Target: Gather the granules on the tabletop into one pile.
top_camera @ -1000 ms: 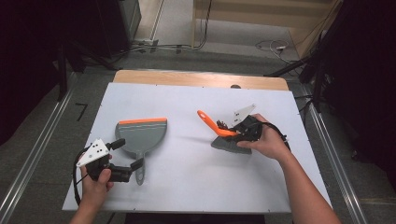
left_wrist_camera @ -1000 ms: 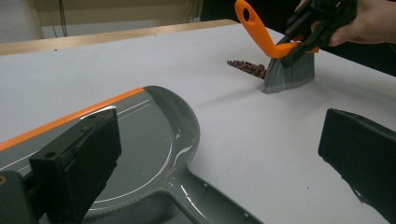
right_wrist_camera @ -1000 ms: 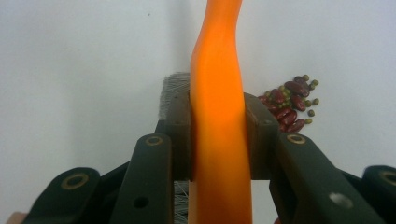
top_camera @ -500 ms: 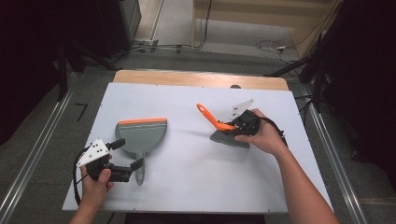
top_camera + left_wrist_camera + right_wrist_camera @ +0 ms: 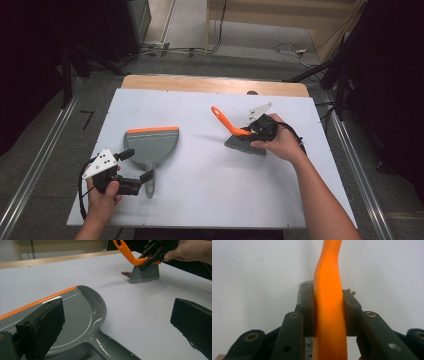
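On the white table (image 5: 200,200) a small sweeping job is laid out, with a brush (image 5: 240,137) at the right and a dustpan (image 5: 150,145) at the left, well apart. The brush is held by the right gripper (image 5: 250,132), whose jaws are clamped on either side of the orange handle (image 5: 329,315) just above the head, a hold that judging by the angle lets the bristles (image 5: 145,273) be pressed down and dragged while the free end of the handle rises toward the far left. The bristles rest on the table, and a little heap of dark crumbs (image 5: 126,273) lies touching their edge on the dustpan side, so the brush appears to be set behind the heap in order that it can be pushed leftward. The dustpan lies flat with its orange lip (image 5: 152,129) at the far end and its grey grip toward the person, so the lip is not turned to meet the heap. The left gripper (image 5: 136,167) is held low over that grip (image 5: 150,185), its jaws standing wide apart with the grip between them but not pinched; it seems poised to steady or turn the pan, and nothing is yet grasped by it
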